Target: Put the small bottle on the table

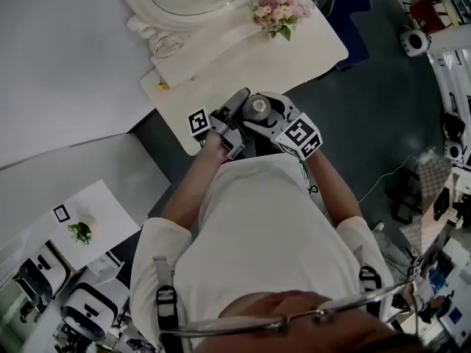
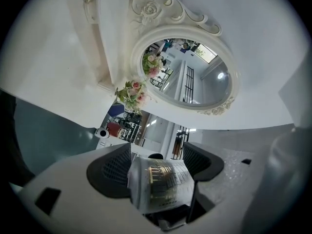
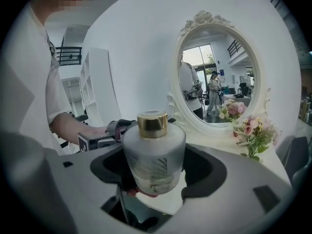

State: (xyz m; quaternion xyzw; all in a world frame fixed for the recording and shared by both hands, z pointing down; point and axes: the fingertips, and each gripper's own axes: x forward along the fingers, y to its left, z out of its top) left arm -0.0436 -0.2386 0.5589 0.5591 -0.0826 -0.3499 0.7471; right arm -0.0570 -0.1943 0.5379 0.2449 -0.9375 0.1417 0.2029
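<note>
Holding the small bottle at the table's near edge

We see the small bottle, frosted glass with a gold cap, standing upright between the jaws of the right gripper. Both pads press on its sides, so that gripper is clamped on it. From the head view the bottle sits over the near corner of the white dressing table, right in front of the person's white T-shirt. We cannot tell whether its base touches the tabletop.

The left gripper is just beside the right one, their marker cubes almost side by side. Its jaws are closed on a crinkled pale sheet printed with rows of gold; we cannot make out what the sheet belongs to.

Farther back on the table stands an oval mirror in an ornate white frame. A small bouquet of pink flowers stands near its base, well apart from the bottle.
</note>
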